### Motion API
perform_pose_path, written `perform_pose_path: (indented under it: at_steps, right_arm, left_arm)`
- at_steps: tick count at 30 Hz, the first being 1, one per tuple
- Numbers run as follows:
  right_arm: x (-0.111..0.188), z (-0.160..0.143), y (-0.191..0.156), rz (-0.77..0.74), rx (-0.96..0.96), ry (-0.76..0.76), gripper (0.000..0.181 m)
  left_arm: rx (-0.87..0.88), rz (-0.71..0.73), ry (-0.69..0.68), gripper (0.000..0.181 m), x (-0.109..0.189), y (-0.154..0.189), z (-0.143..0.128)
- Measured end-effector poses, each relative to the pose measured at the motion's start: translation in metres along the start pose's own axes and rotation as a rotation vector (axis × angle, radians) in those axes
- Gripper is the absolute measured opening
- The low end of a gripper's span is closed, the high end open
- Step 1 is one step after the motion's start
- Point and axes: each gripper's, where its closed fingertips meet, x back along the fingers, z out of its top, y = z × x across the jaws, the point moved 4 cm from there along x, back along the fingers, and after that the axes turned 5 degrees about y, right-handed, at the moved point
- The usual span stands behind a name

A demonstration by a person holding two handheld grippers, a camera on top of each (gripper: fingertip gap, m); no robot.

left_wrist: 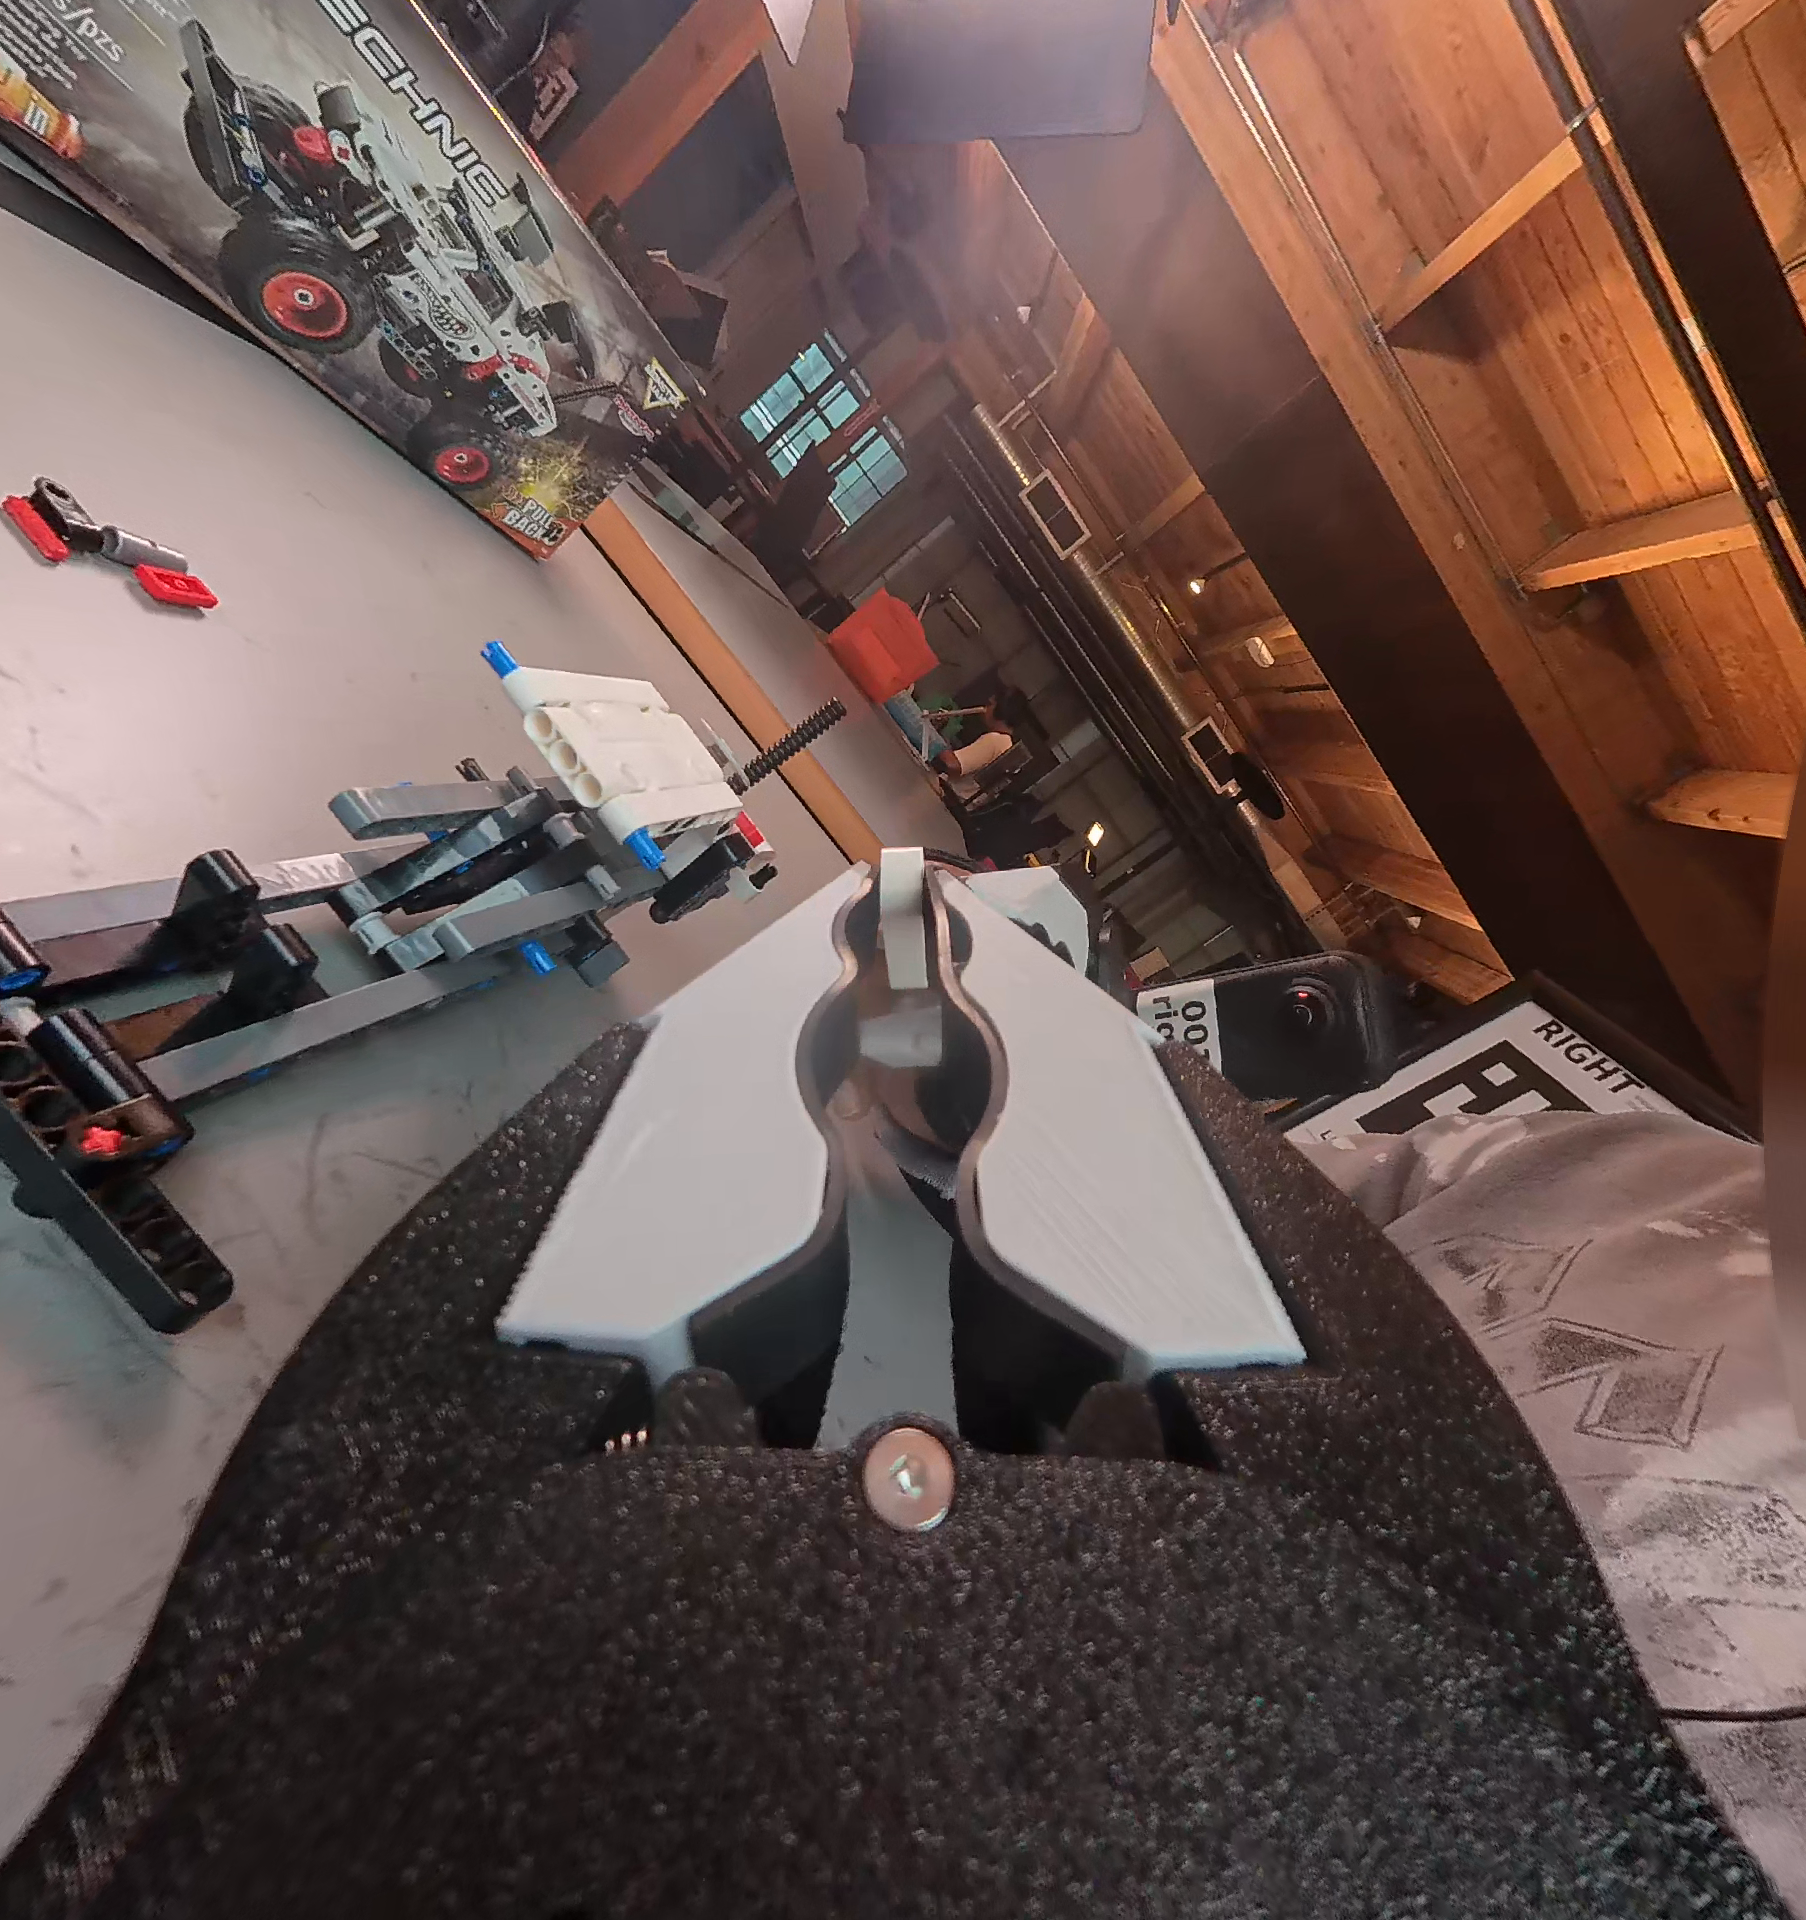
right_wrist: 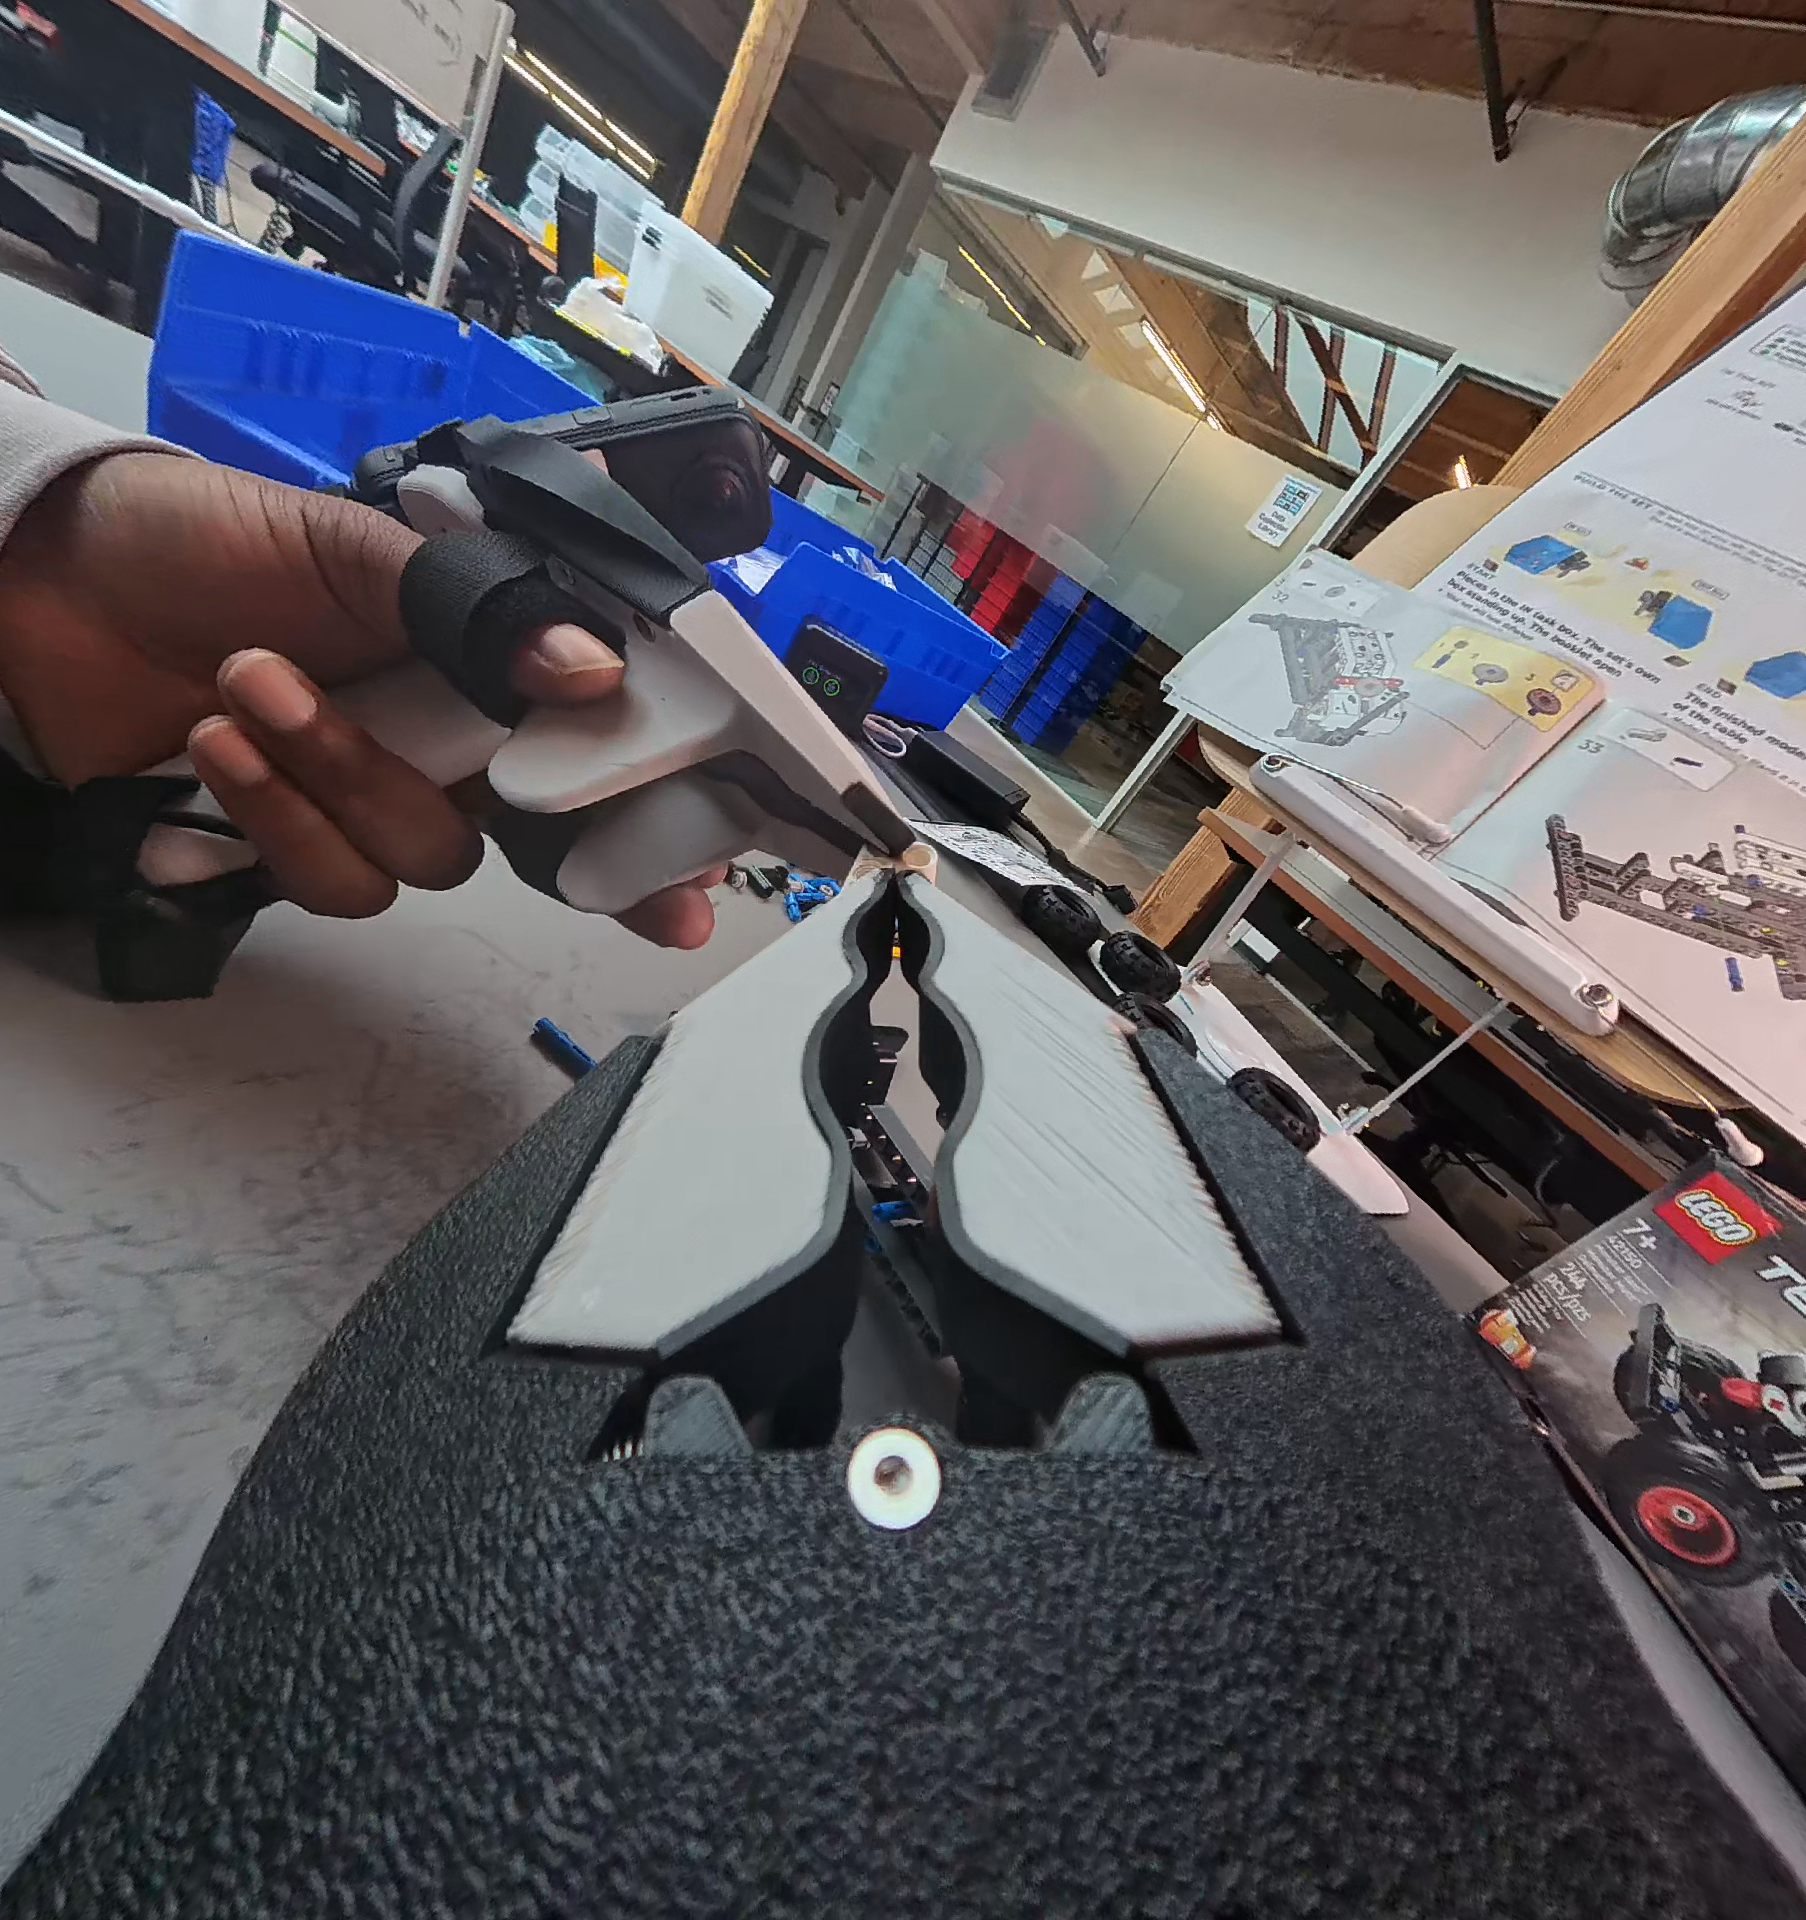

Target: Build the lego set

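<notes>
In the left wrist view, my left gripper (left_wrist: 904,883) is shut on a small white Lego piece (left_wrist: 901,925) that stands upright between its pads and sticks out past the tips. The part-built grey, black and white model (left_wrist: 525,831) lies on the table to the left of it. In the right wrist view, my right gripper (right_wrist: 894,881) has its tips pressed together. They sit right under the white piece (right_wrist: 920,858), which the left gripper (right_wrist: 883,826) holds in from the upper left. A hand (right_wrist: 203,644) holds that gripper. The right gripper's fingers (left_wrist: 1034,904) show just behind the piece.
The set's box (left_wrist: 359,239) stands at the table's far edge and also shows in the right wrist view (right_wrist: 1709,1403). Loose red and black pieces (left_wrist: 109,540) lie on the table. Black wheels (right_wrist: 1138,956), a blue pin (right_wrist: 566,1039), blue bins (right_wrist: 359,364) and the instruction booklet (right_wrist: 1605,675) lie ahead. Only a small space, under 4 cm, lies between the two pairs of fingers.
</notes>
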Motion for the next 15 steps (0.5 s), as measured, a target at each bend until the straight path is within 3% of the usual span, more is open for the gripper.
perform_pose_path:
  at_steps: [2, 6, 15]
  right_arm:
    - [0.0003, 0.0006, 0.0004, -0.008, 0.012, 0.005, 0.003]
    - [-0.0019, 0.0009, -0.0035, 0.006, 0.029, -0.007, 0.025]
    - [-0.0011, 0.0012, -0.0029, 0.005, 0.056, -0.013, 0.016]
  left_arm:
    - [0.004, -0.001, 0.001, 0.007, 0.0002, 0.0003, 0.0001]
    - [0.001, -0.008, -0.017, 0.007, -0.0018, 0.0023, -0.0043]
    - [-0.017, -0.013, -0.041, 0.007, -0.0037, 0.0045, -0.0086]
